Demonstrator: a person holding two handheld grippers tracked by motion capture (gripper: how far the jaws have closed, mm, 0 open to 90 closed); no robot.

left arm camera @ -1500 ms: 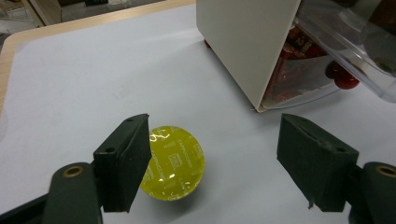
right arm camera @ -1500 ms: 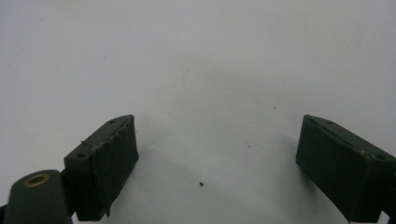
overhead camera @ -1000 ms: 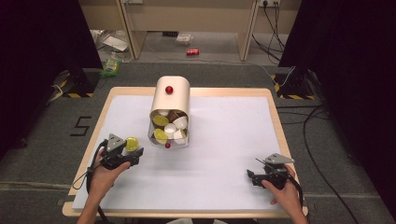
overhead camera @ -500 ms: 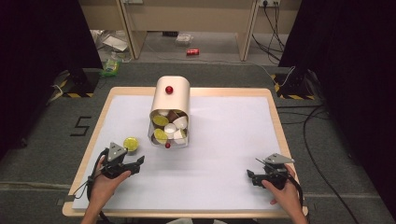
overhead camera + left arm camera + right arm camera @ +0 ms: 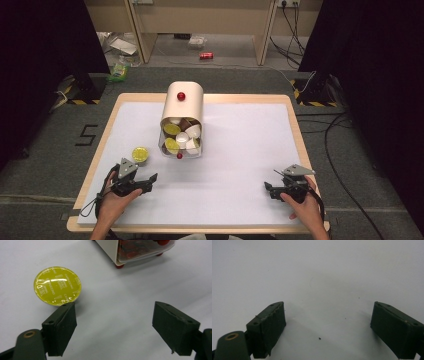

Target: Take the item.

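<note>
Resting foil-up on the white tabletop (image 5: pixel 240 150), a yellow coffee capsule (image 5: pixel 57 286) sits free just ahead of the left tongs (image 5: pixel 113 320), beside the left-hand jaw in the left gripper view. Those jaws have just been opening and stand spread, nothing between them. Beyond lies a cream capsule dispenser (image 5: pixel 182 117), apparently tipped on its side, its open end packed with capsules. Well apart, the right tongs (image 5: pixel 280 187) gape over bare tabletop.
</note>
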